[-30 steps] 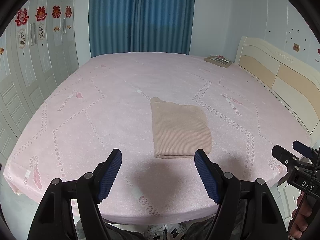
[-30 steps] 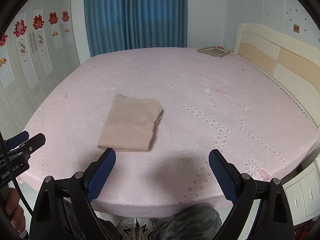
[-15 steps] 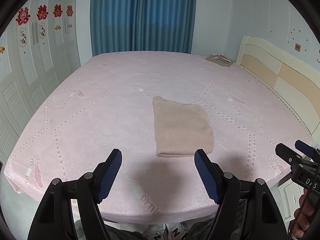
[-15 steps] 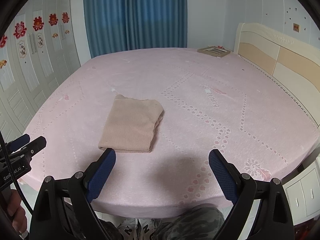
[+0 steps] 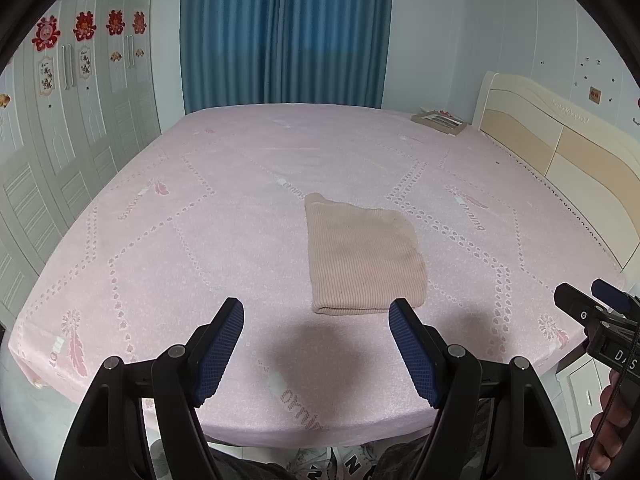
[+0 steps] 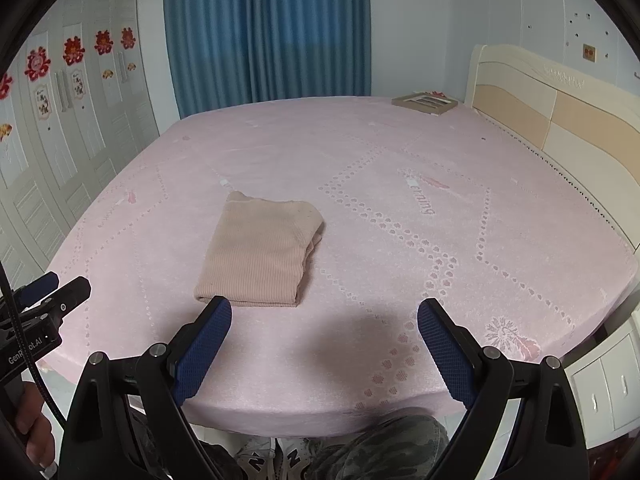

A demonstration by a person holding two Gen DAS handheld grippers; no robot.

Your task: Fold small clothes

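A beige ribbed garment (image 5: 362,256) (image 6: 260,254) lies folded into a flat rectangle on the pink bed (image 5: 208,224) (image 6: 440,184), near the front edge. My left gripper (image 5: 316,314) hovers open above the bed's front edge, short of the garment, with nothing between its blue pads. My right gripper (image 6: 324,314) is also open and empty, to the right of the garment's near edge. Each gripper shows at the side of the other's view, held by a hand.
A flat box (image 5: 440,122) (image 6: 424,102) lies at the far right corner of the bed by the cream headboard (image 5: 560,152). Blue curtains (image 5: 284,32) hang behind, white wardrobe doors (image 5: 60,152) line the left, and a white bedside cabinet (image 6: 604,384) stands at right.
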